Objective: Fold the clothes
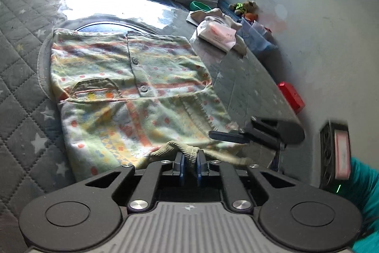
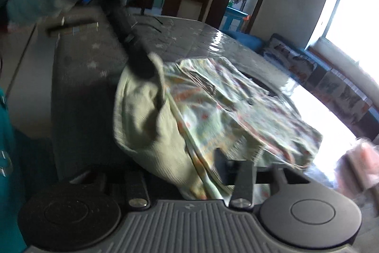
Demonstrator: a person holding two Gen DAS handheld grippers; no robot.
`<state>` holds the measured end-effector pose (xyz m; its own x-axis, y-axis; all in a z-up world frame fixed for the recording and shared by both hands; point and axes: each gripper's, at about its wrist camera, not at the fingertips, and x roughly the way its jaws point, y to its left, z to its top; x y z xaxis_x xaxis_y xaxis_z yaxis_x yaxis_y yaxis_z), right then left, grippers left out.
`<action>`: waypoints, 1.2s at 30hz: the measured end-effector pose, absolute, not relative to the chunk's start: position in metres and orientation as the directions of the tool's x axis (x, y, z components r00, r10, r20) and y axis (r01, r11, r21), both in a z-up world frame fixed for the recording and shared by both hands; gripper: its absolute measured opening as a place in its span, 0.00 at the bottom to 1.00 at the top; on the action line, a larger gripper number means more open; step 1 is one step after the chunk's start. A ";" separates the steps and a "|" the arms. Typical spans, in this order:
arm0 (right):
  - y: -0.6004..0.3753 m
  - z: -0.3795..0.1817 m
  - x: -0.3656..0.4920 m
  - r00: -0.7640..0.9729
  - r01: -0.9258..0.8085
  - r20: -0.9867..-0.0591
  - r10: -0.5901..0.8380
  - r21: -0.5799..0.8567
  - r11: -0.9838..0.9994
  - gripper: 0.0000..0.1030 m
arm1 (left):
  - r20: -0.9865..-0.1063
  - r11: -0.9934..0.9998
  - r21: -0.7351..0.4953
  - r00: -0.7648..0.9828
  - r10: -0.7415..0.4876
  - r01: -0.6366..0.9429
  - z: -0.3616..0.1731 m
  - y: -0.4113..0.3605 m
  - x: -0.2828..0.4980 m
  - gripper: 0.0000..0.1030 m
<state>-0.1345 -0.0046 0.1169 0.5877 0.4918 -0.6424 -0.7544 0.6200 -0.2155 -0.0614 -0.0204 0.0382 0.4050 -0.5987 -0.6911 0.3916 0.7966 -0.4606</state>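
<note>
Quilted star-print cover bears a patterned garment; no writing is legible.

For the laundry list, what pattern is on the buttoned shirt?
Pale green with orange stripes and dots; left wrist view shows it best.

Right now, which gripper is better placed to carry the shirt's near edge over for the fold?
Left. The left gripper is already pinching the shirt's ribbed hem. The right gripper sits at the shirt's side, its hold unclear.
</note>
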 end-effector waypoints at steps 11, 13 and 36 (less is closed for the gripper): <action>-0.022 0.151 -0.077 0.439 -0.703 -0.694 0.570 0.129 0.699 0.16 | -0.647 0.849 -0.115 0.610 -0.458 0.515 0.041 -0.012 -0.114 0.58; -0.024 0.154 -0.069 0.429 -0.687 -0.695 0.577 0.164 0.708 0.16 | -0.634 0.843 -0.053 0.634 -0.442 0.535 0.038 -0.019 -0.119 0.61; -0.018 0.162 -0.079 0.528 -0.651 -0.660 0.535 0.090 0.754 0.09 | -0.560 0.648 0.493 0.782 -0.273 0.580 -0.012 -0.044 -0.123 0.15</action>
